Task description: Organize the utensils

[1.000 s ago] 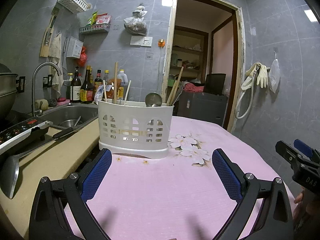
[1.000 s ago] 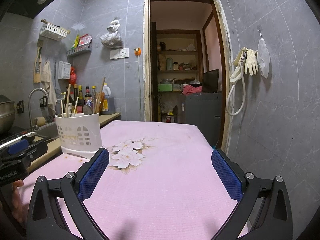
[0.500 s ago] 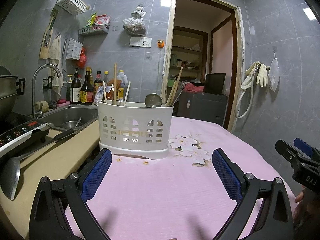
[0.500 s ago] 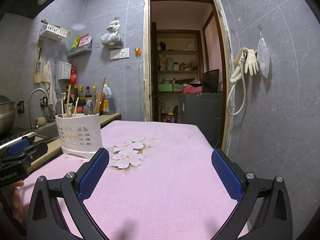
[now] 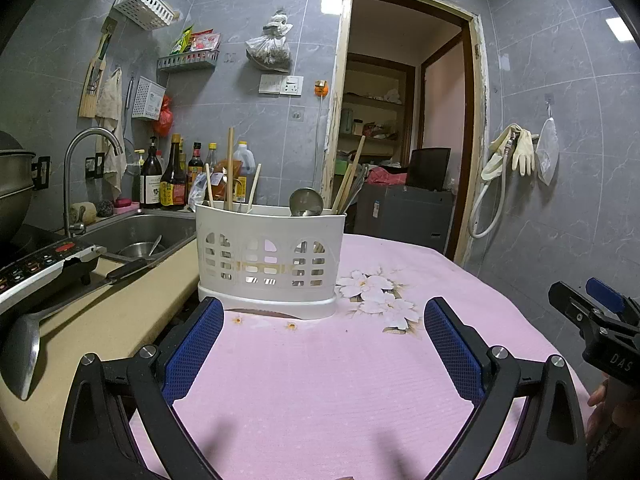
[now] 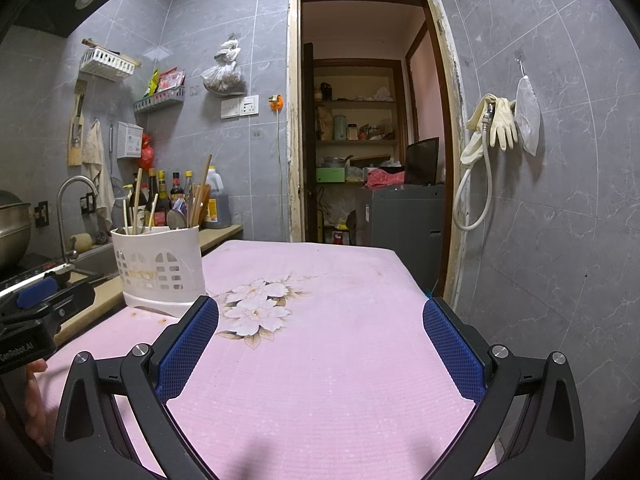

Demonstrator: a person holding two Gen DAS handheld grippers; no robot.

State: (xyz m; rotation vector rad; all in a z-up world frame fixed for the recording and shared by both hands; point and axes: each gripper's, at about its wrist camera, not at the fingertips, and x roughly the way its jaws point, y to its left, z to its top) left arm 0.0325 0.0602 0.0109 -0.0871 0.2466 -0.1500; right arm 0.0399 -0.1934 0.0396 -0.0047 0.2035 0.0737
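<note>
Both grippers are just hanging low over the pink tablecloth, level and pointing forward, nothing in either one. The left gripper has its blue-padded fingers spread wide apart, and it's aimed pretty much straight at the white utensil caddy, which sits ahead of it, a little left of center between the fingers and clear of both.

The caddy stands upright at the left edge of the table, right where the cloth meets the beige countertop. Wooden chopsticks stick up out of its left part, more chopsticks lean in its right part, and a metal spoon pokes its bowl above the rim between them.

The right gripper is spread just as wide, held further right over the cloth near the flower print. From there the caddy is off ahead to the left, beyond the left finger and well apart from it. The other gripper's body shows at the left edge of that view.

A ladle lies on the countertop near the induction cooker, with the sink behind it.
</note>
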